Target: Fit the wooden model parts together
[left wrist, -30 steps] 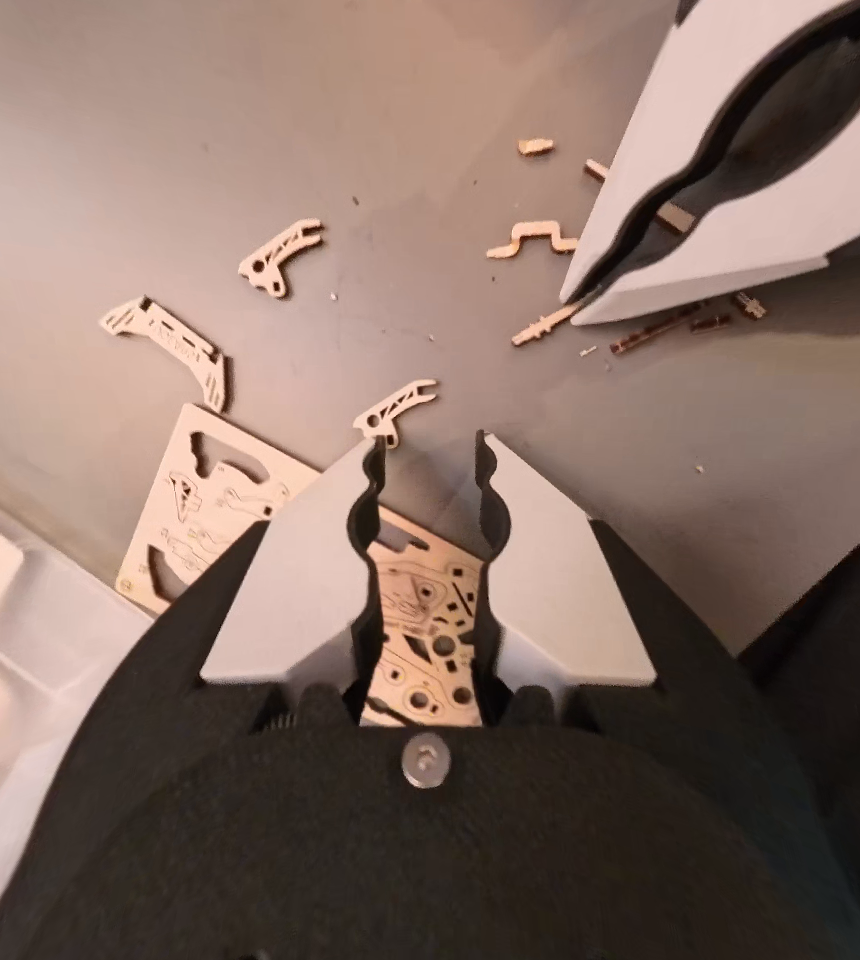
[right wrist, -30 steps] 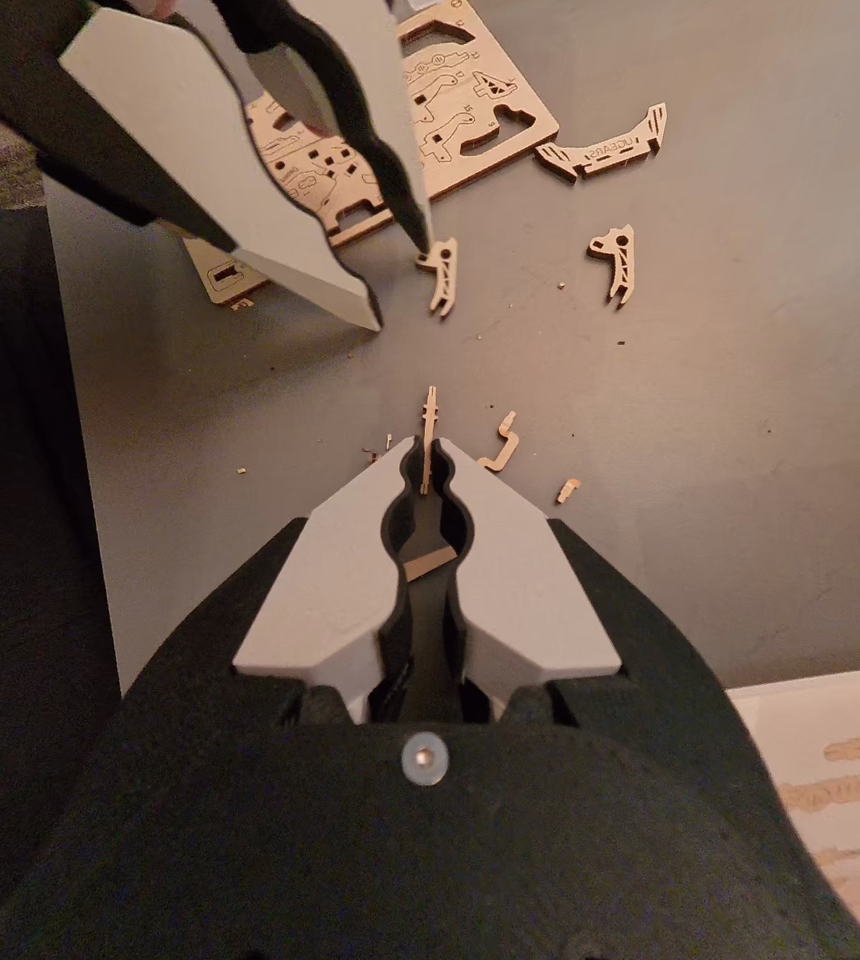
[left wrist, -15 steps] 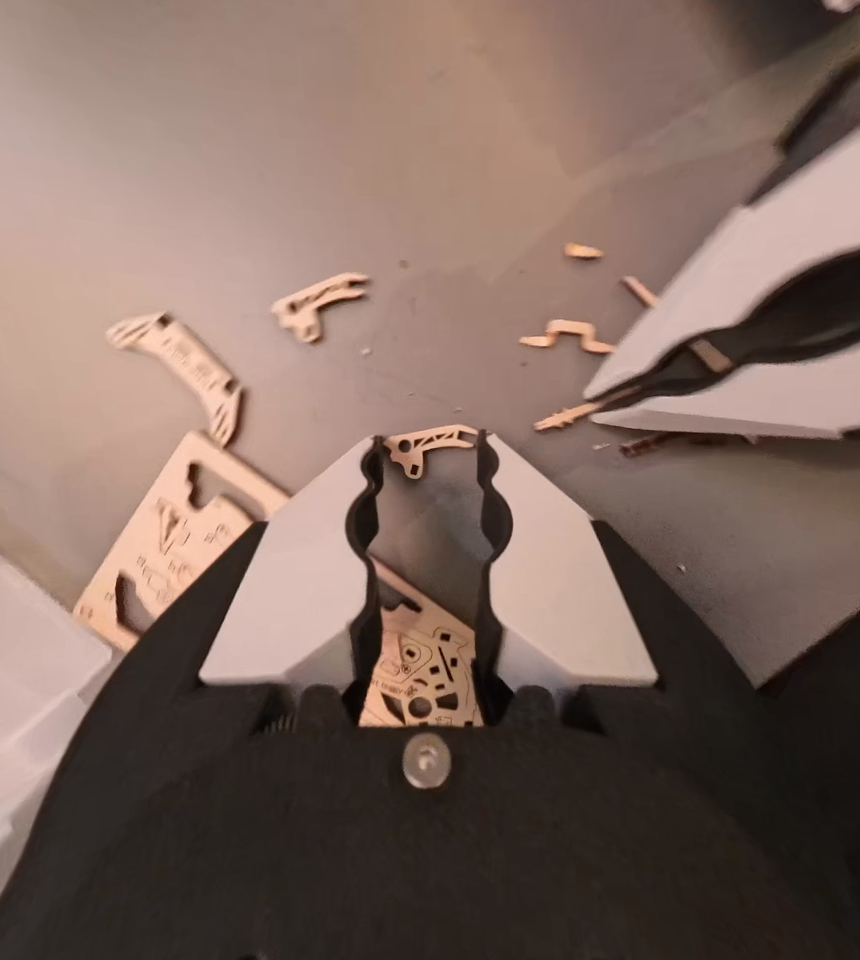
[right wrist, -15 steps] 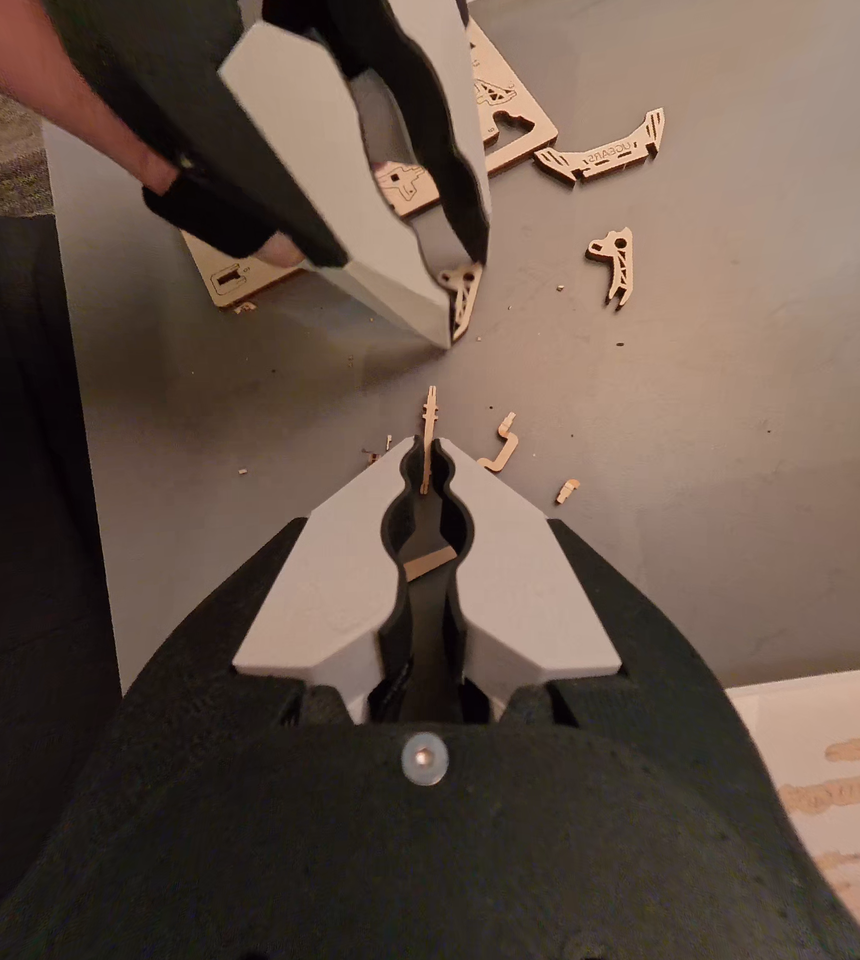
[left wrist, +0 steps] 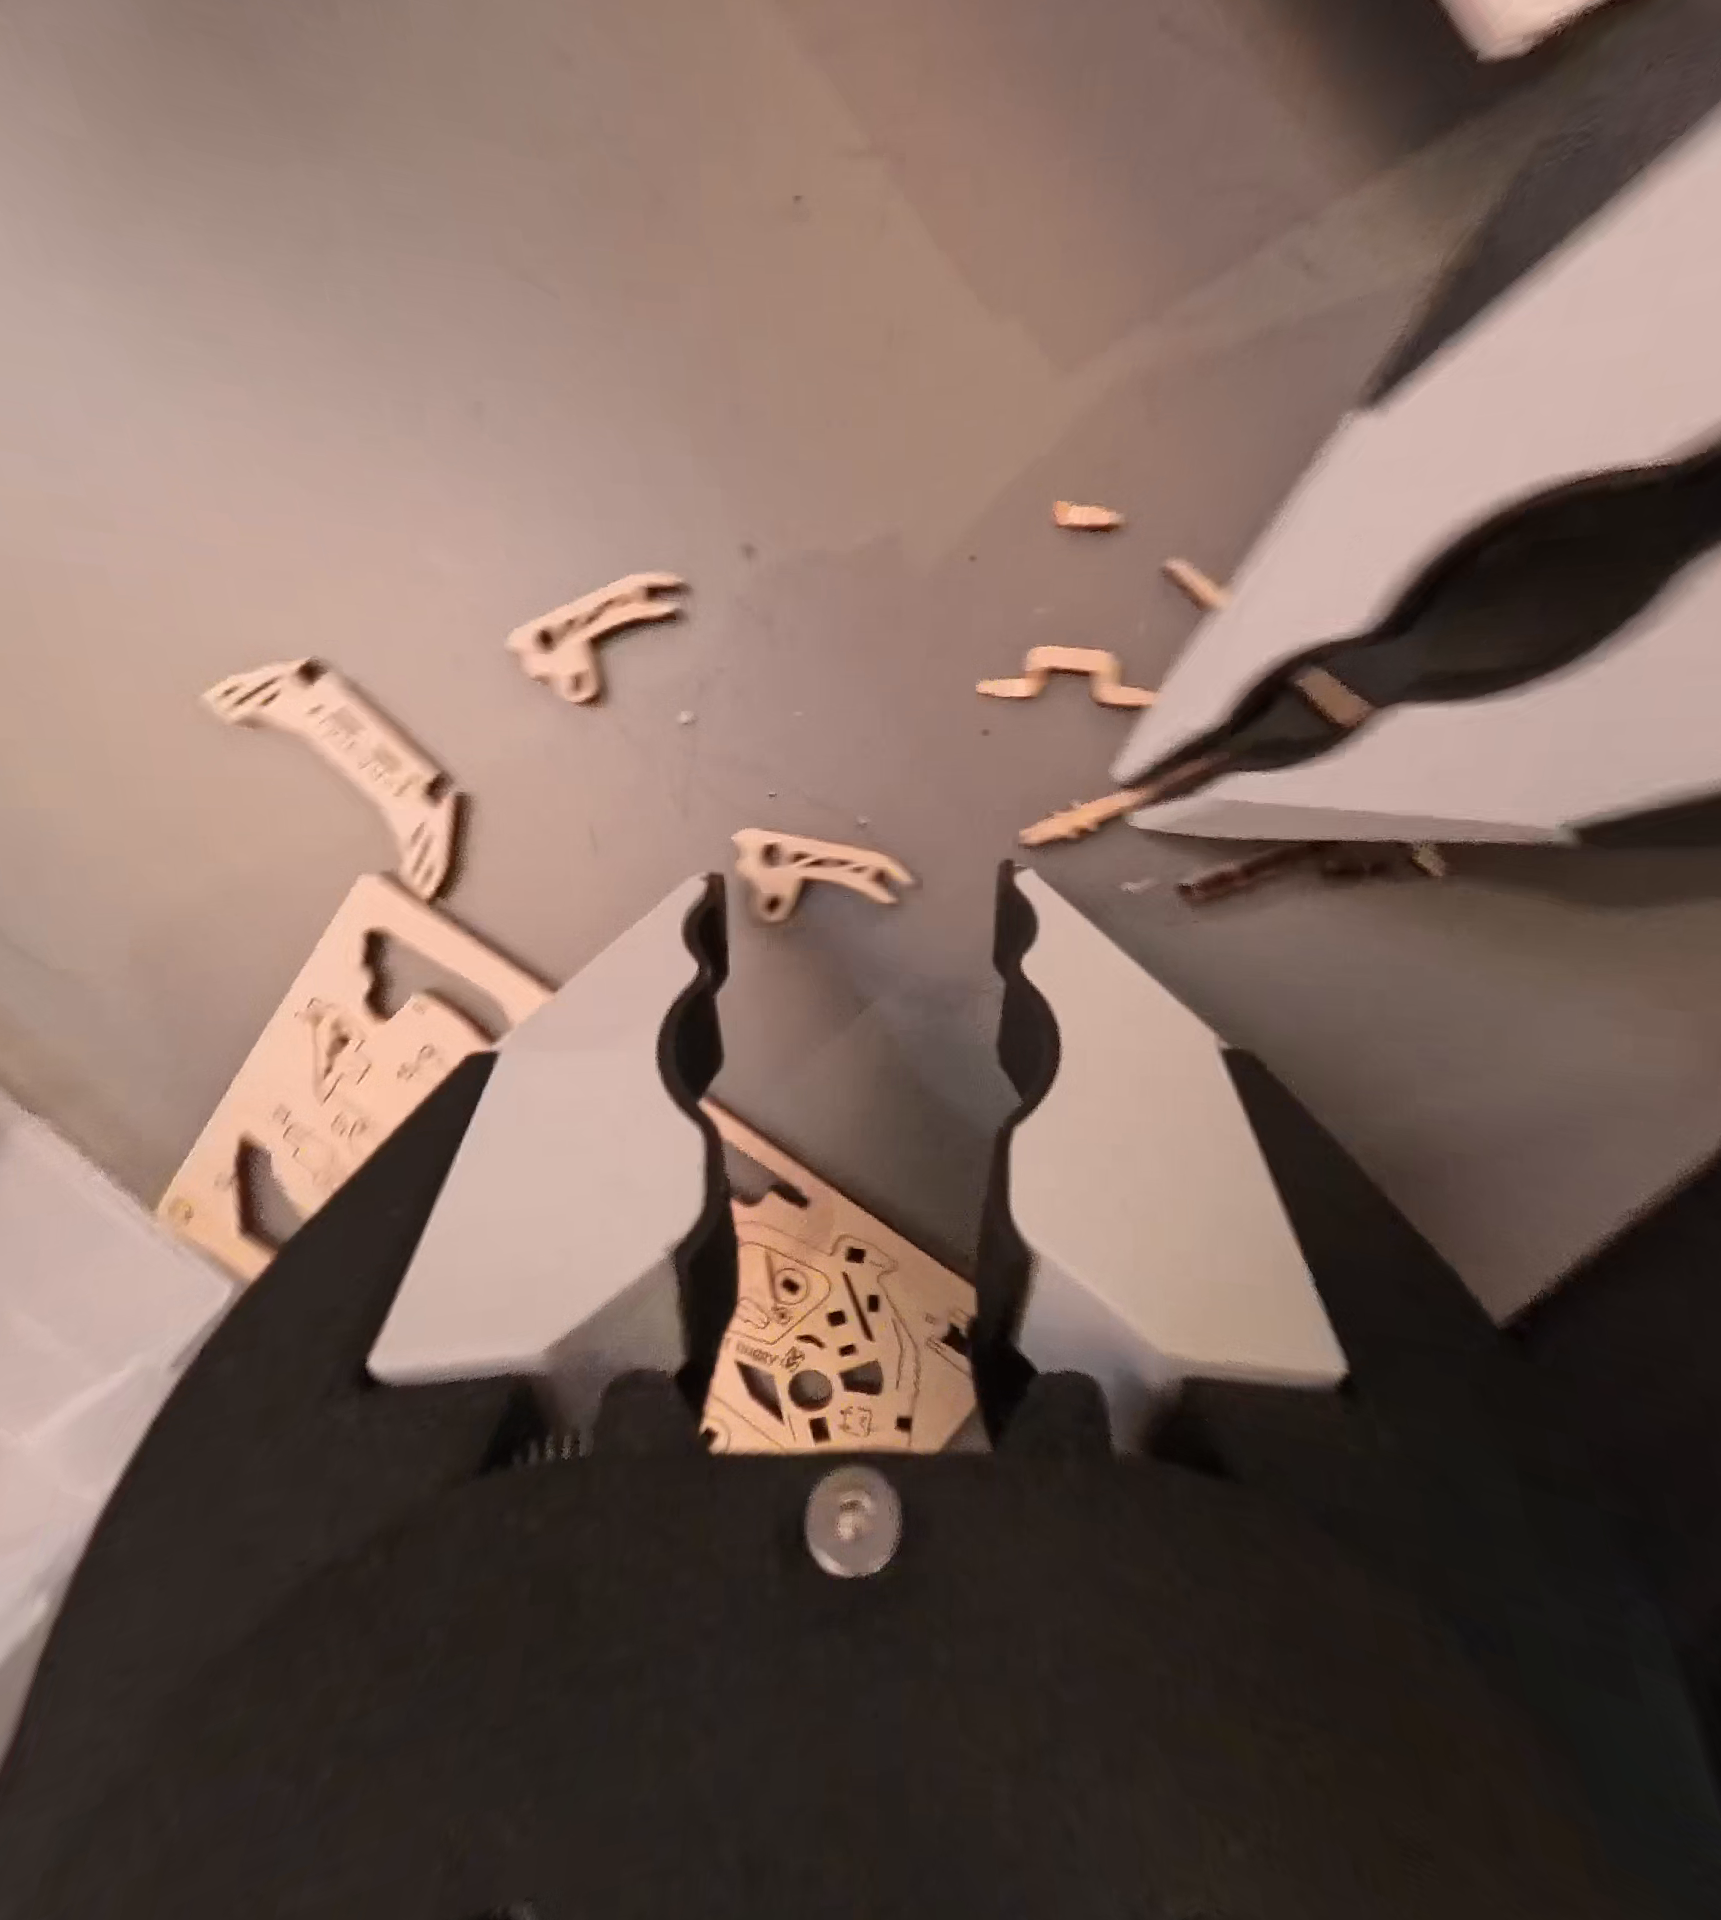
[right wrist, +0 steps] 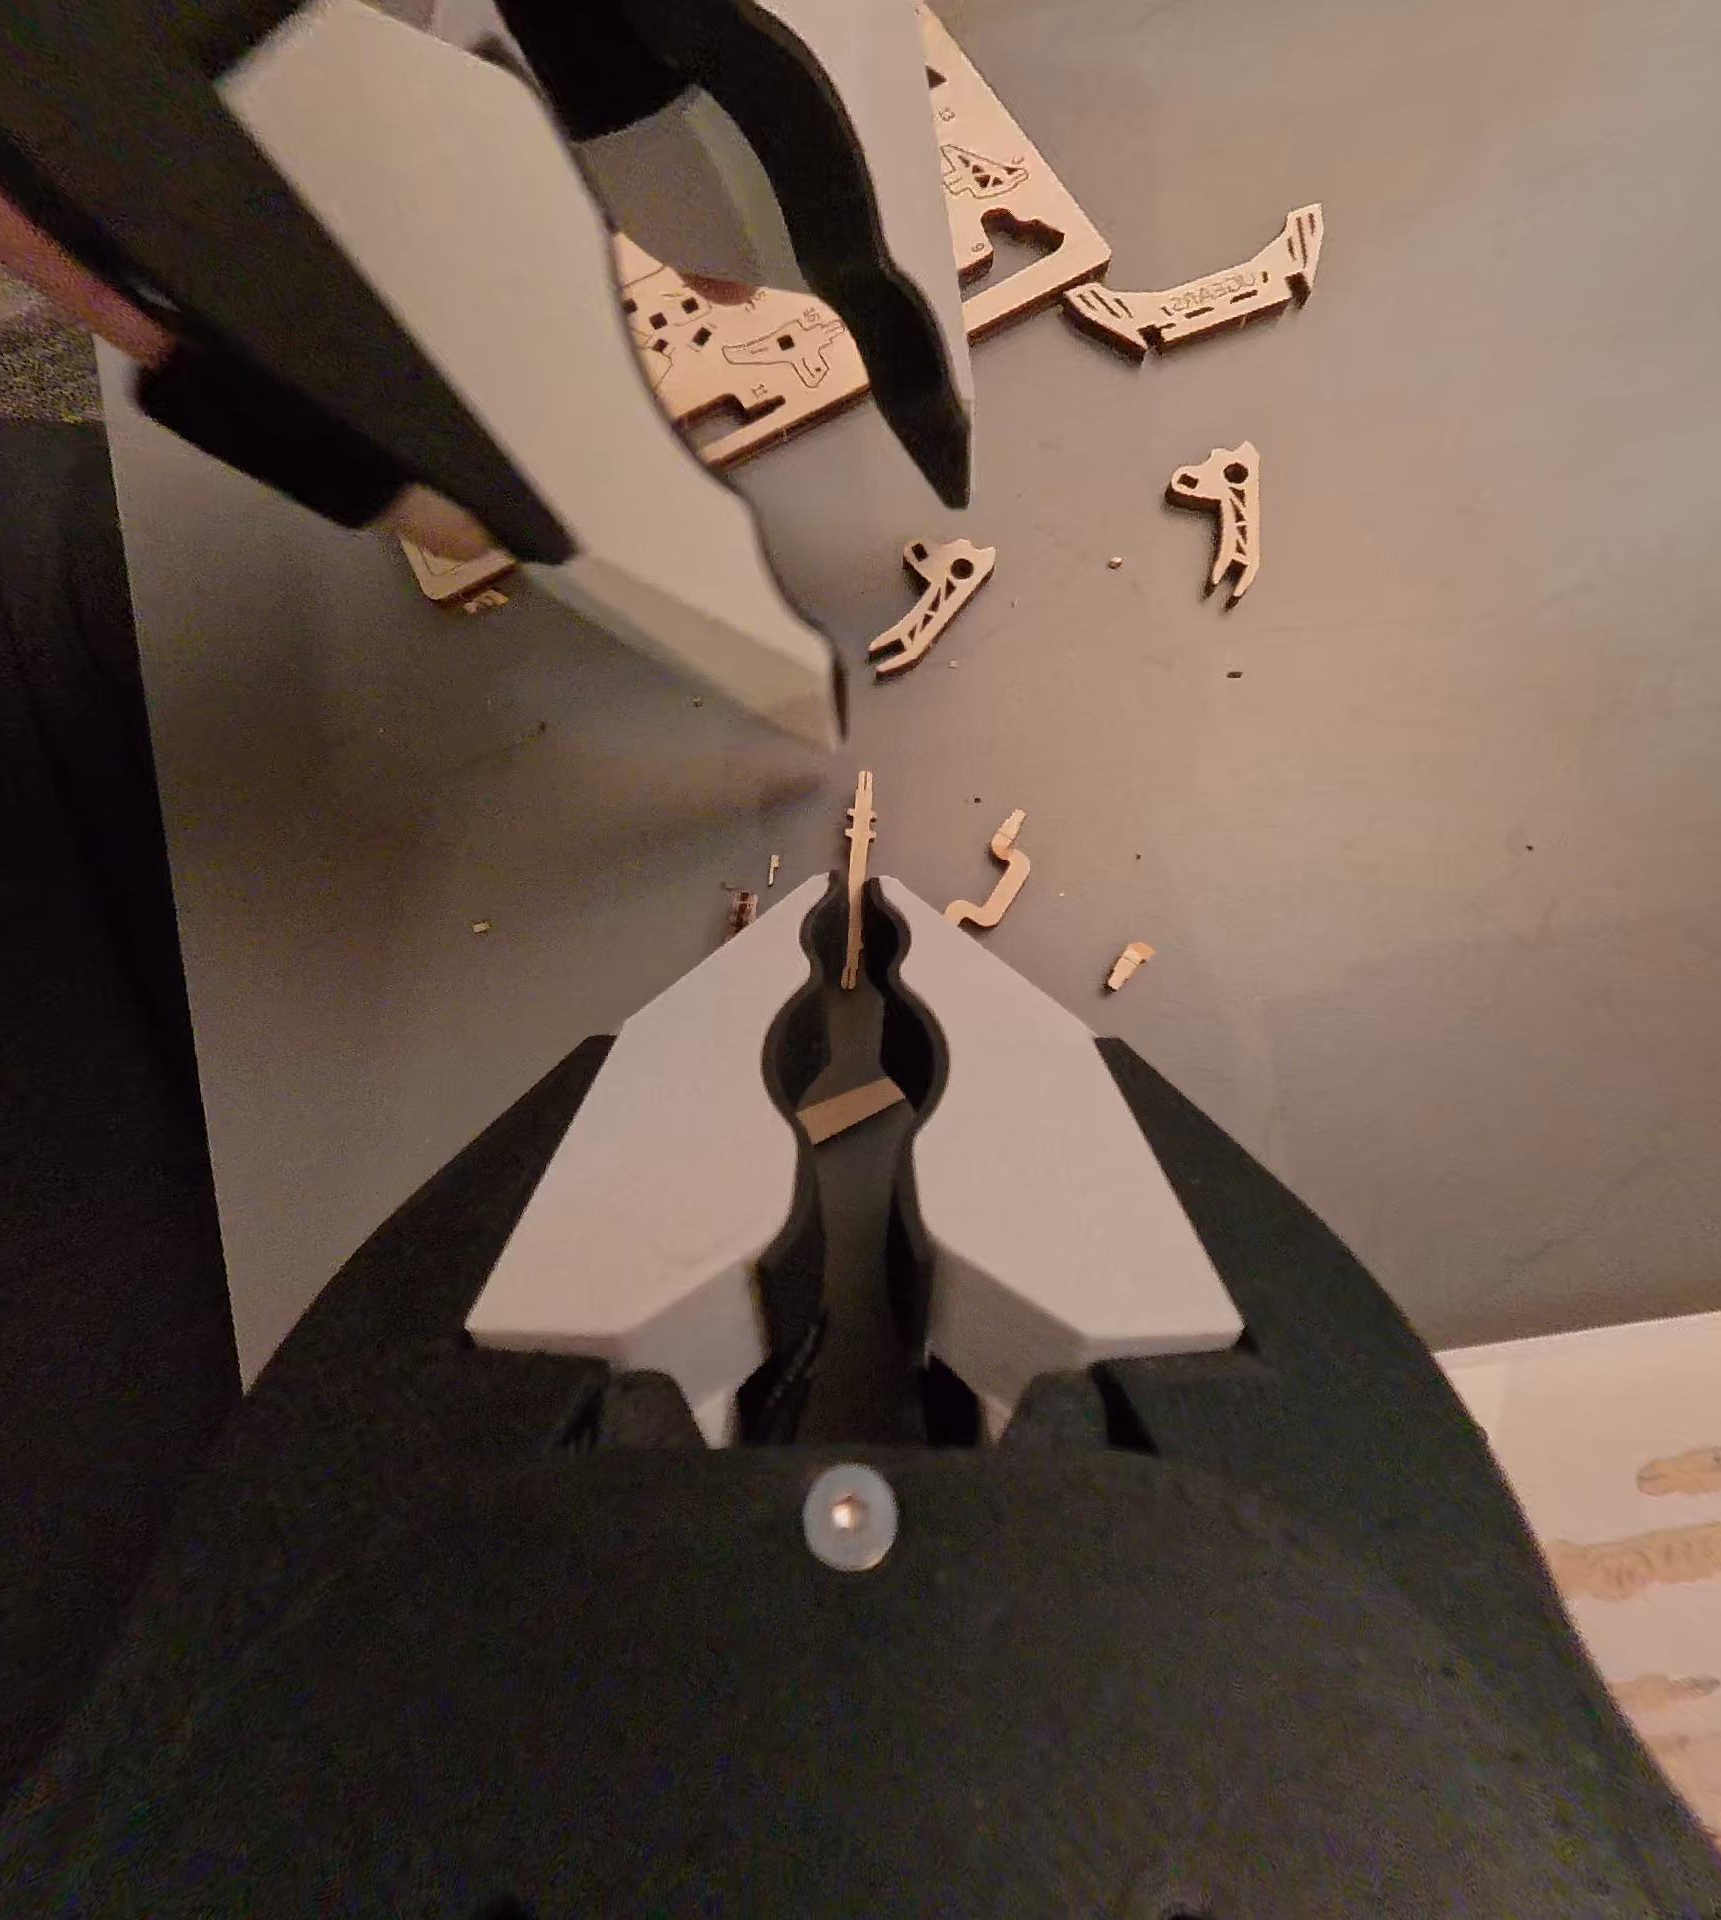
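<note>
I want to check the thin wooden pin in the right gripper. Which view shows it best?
The right wrist view: the thin wooden pin stands sharp between the fingertips. The left wrist view shows only its blurred tip.

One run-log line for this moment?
left gripper: open, empty | right gripper: clamping thin notched wooden pin | small wooden bracket piece: on table

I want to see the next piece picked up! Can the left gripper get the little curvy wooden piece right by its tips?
Probably yes. The left gripper is open and holds nothing, and the curvy wooden piece lies flat on the grey table just beyond its tips, nothing between. Being thin and flat, it may be fiddly to pinch.
</note>
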### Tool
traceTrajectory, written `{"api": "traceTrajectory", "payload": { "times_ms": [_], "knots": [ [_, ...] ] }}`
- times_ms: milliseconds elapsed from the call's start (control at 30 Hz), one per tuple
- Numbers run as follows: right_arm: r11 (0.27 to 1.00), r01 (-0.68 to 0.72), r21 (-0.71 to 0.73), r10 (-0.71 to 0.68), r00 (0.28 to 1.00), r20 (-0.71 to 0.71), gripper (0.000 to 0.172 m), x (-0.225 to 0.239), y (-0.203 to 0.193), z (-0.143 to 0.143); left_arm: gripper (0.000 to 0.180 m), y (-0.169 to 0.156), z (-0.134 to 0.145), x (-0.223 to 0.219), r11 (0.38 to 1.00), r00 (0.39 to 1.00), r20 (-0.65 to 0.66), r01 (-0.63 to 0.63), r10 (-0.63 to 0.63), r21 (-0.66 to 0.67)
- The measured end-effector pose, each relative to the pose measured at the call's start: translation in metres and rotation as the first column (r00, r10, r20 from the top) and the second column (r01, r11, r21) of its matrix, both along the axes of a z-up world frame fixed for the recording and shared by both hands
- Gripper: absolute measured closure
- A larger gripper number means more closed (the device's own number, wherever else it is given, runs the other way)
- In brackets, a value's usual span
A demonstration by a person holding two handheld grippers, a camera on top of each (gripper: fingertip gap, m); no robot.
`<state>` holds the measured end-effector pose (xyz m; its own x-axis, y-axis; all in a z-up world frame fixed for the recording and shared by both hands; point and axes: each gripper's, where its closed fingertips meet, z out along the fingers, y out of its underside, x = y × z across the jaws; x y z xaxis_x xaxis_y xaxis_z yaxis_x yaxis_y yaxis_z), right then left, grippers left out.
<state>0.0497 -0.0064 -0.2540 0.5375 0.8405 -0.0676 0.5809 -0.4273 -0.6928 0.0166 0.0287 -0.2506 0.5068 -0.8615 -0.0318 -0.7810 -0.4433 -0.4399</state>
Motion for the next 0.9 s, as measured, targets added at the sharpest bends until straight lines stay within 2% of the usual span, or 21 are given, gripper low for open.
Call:
{"api": "traceTrajectory", "payload": {
  "times_ms": [33, 133, 267, 367, 433, 467, 533, 633, 700, 800, 900],
  "knots": [
    [1.0, -0.001, 0.001, 0.001, 1.0, 0.001, 0.171, 0.0, 0.0, 0.0, 0.133, 0.006, -0.004, -0.004, 0.999, 0.999, -0.025, -0.045, 0.045, 0.019],
    [1.0, 0.001, 0.005, -0.001, 1.0, 0.004, 0.171, 0.0, 0.0, 0.0, 0.142, 0.011, -0.007, -0.001, 0.993, 0.993, -0.004, -0.114, 0.114, 0.026],
    [1.0, 0.003, 0.005, -0.003, 1.0, -0.004, 0.171, 0.0, 0.0, 0.0, 0.169, 0.006, -0.008, 0.006, 0.997, 0.997, 0.004, -0.08, 0.08, 0.019],
    [1.0, 0.002, 0.004, -0.002, 1.0, -0.007, 0.171, 0.0, 0.0, 0.001, 0.172, 0.004, -0.007, 0.006, 0.999, 1.0, -0.019, 0.007, -0.006, 0.036],
    [1.0, 0.0, 0.006, 0.0, 1.0, -0.006, 0.171, 0.0, 0.0, 0.001, 0.174, -0.003, -0.007, 0.008, 0.987, 0.988, -0.047, 0.151, -0.148, 0.058],
    [1.0, -0.001, 0.006, 0.001, 1.0, -0.006, 0.171, 0.0, 0.0, 0.001, 0.174, -0.002, -0.006, 0.004, 0.981, 0.983, -0.075, 0.176, -0.17, 0.081],
    [1.0, 0.0, 0.004, 0.0, 1.0, -0.008, 0.171, 0.0, 0.0, 0.001, 0.169, -0.002, 0.002, 0.003, 0.983, 0.987, -0.026, 0.16, -0.159, 0.092],
    [1.0, 0.002, 0.006, -0.002, 1.0, -0.006, 0.171, 0.0, 0.0, 0.0, 0.149, -0.008, 0.01, -0.002, 0.997, 0.997, 0.051, 0.062, -0.065, 0.055],
    [1.0, 0.002, 0.007, -0.002, 1.0, -0.004, 0.171, 0.0, 0.001, 0.0, 0.14, -0.014, 0.008, -0.005, 0.997, 0.999, 0.029, 0.033, -0.035, 0.068],
    [1.0, 0.0, 0.007, 0.0, 1.0, -0.002, 0.171, 0.0, 0.0, 0.0, 0.152, -0.018, -0.004, -0.011, 0.992, 0.998, -0.062, 0.03, -0.023, 0.121],
    [1.0, -0.001, 0.01, 0.001, 1.0, 0.001, 0.171, 0.0, 0.0, 0.0, 0.174, -0.02, -0.007, -0.009, 0.992, 0.999, -0.043, 0.018, -0.013, 0.123]
  ]
}}
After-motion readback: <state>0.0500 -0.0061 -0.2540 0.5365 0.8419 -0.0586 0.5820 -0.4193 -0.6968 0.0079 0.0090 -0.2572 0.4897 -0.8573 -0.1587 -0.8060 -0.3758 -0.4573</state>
